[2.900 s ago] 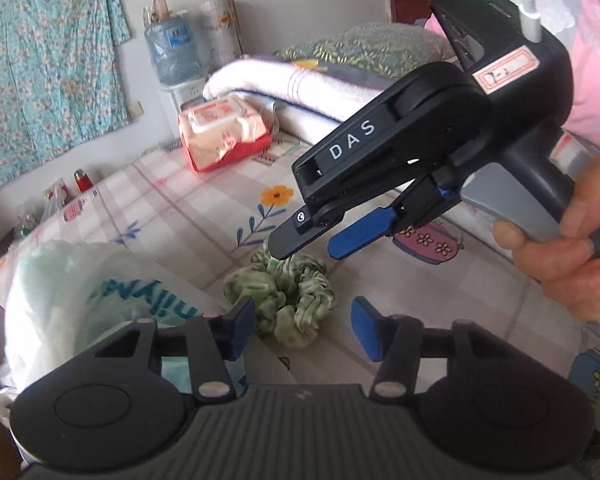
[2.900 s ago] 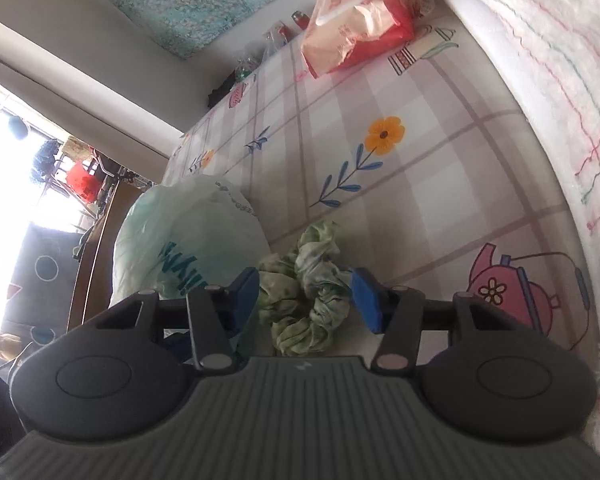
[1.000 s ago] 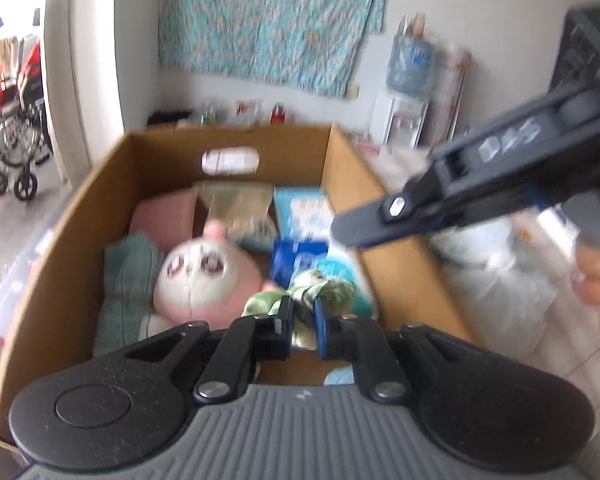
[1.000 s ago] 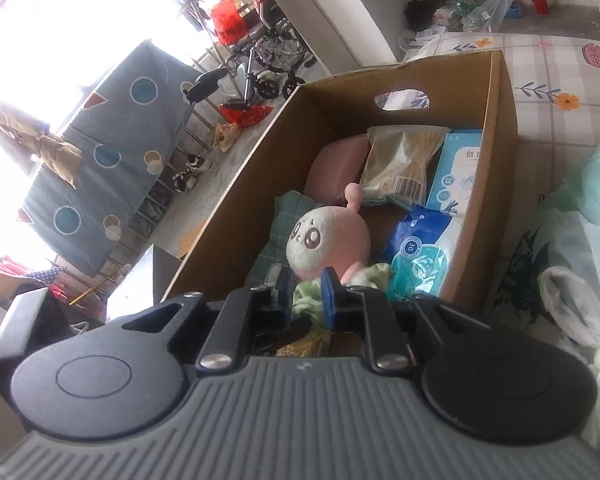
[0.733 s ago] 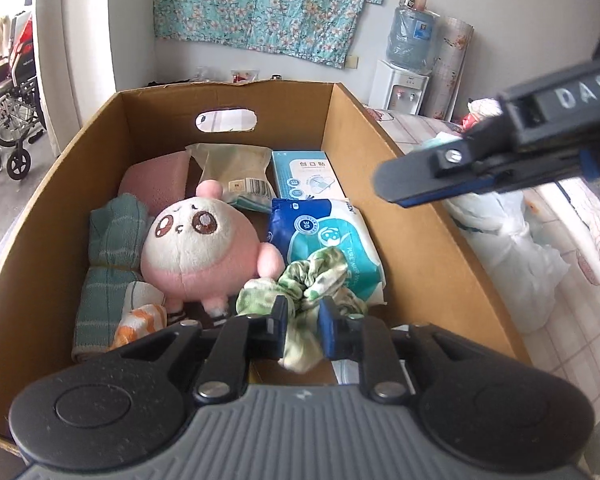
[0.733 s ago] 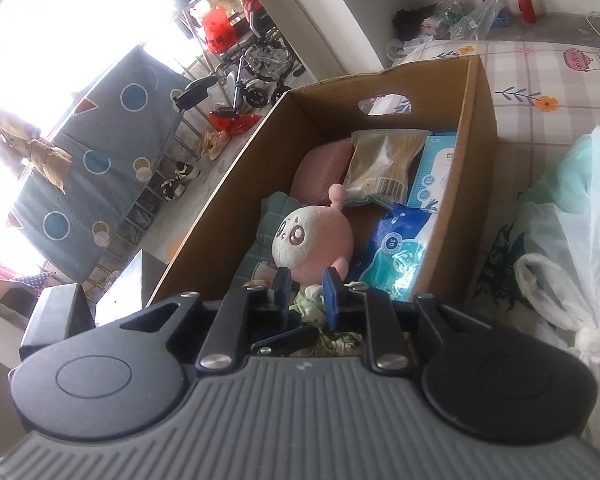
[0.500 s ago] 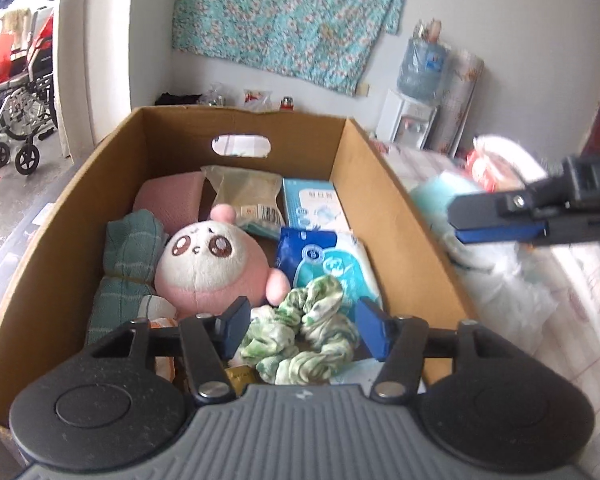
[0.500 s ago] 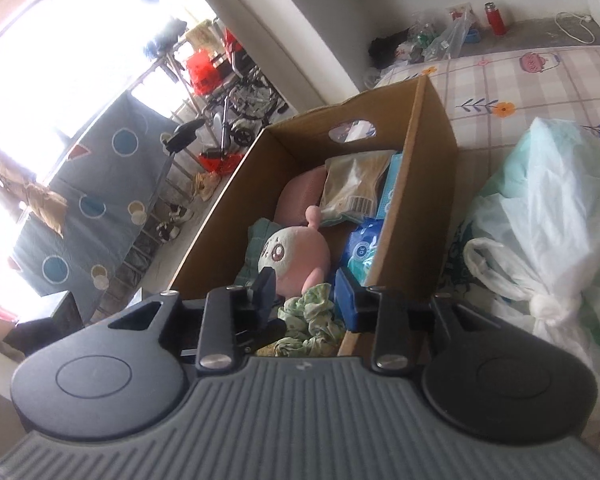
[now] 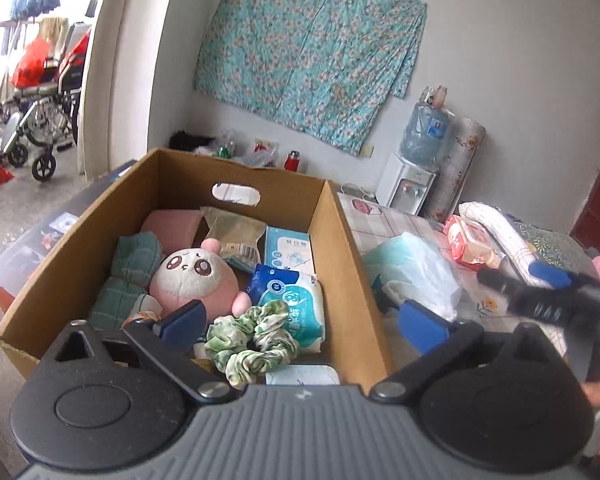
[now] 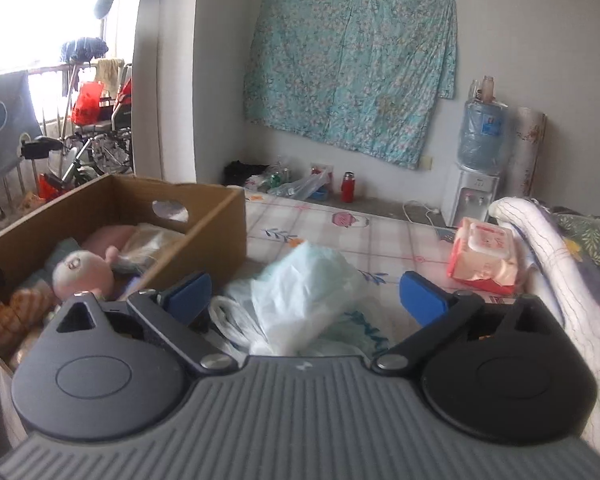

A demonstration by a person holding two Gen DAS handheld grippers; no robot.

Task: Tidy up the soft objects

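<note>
The left tongs [image 9: 304, 322] stand spread wide and hold nothing. Just under and between their blue pads lies the green scrunchie [image 9: 252, 344], loose inside the cardboard box [image 9: 354, 280], resting at the near end on a blue pack of wipes [image 9: 296, 300]. It looks very light, soft and springy; if it needs shifting, pinching one gathered fold of the ring would likely serve better than spanning the whole loop, which would only squash and slip.

The right tongs [image 10: 304, 300] are likewise spread and empty. Directly between their pads, just ahead, sits a pale plastic bag [image 10: 300, 292] on the checked bed sheet [image 10: 380, 236], touching or nearly touching the box wall to their left. By its look the bag is light, crinkly and slippery, its contents hidden; the knotted handles at its near left edge seem the surest hold, since the smooth belly could slide out of the pads.

Beyond the left tongs, deeper in the box, sit the pink plush toy [image 9: 192, 276], a rolled green towel [image 9: 128, 276] to its left and flat packets toward the far wall. Farther ahead and right of the right tongs, well apart from the bag, lies a pink wipes packet [image 10: 486, 256] against folded bedding.
</note>
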